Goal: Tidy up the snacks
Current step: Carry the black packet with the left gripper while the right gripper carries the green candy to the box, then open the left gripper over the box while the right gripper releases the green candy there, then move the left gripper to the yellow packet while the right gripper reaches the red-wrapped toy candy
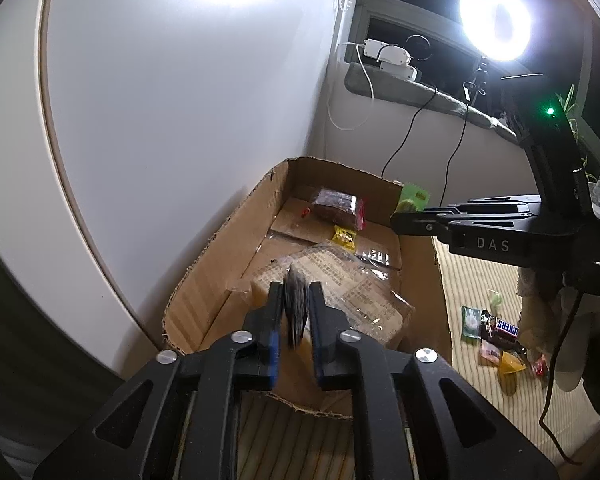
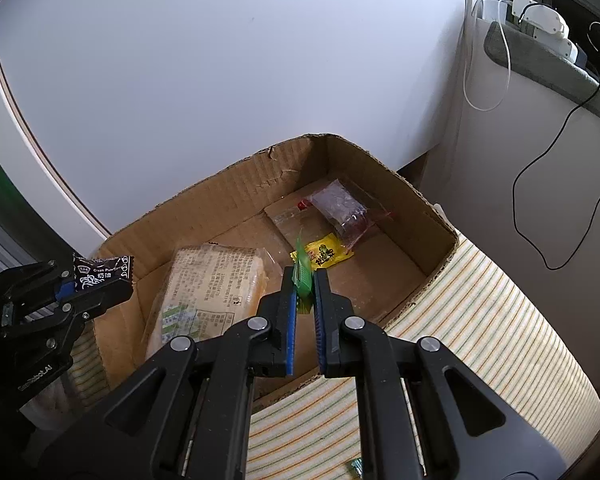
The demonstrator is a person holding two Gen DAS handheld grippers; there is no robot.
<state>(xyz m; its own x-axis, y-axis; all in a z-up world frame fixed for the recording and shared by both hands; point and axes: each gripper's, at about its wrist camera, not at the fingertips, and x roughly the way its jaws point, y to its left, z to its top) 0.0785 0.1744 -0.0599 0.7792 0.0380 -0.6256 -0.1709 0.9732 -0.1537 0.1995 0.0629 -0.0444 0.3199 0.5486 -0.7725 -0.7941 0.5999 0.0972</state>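
Note:
An open cardboard box [image 1: 204, 272] [image 2: 236, 196] stands on a striped mat against a white wall. Inside lie a large clear-wrapped bread pack [image 2: 212, 284] [image 1: 360, 292], a yellow sachet [image 2: 325, 255] [image 1: 345, 237] and a dark red snack bag [image 2: 344, 208] [image 1: 338, 206]. My left gripper [image 1: 296, 304] is shut on a small black snack packet [image 1: 295, 308] [image 2: 102, 272] above the box's near end. My right gripper [image 2: 304, 280] is shut on a small green packet [image 2: 303, 270] [image 1: 414, 196] over the box's middle.
Loose snacks lie on the striped mat [image 1: 480, 280] to the right of the box: a Snickers bar [image 1: 500, 330], a green sachet [image 1: 471, 322], a yellow packet [image 1: 510, 362]. A ring light [image 1: 496, 20], cables and a windowsill [image 1: 420, 92] are behind.

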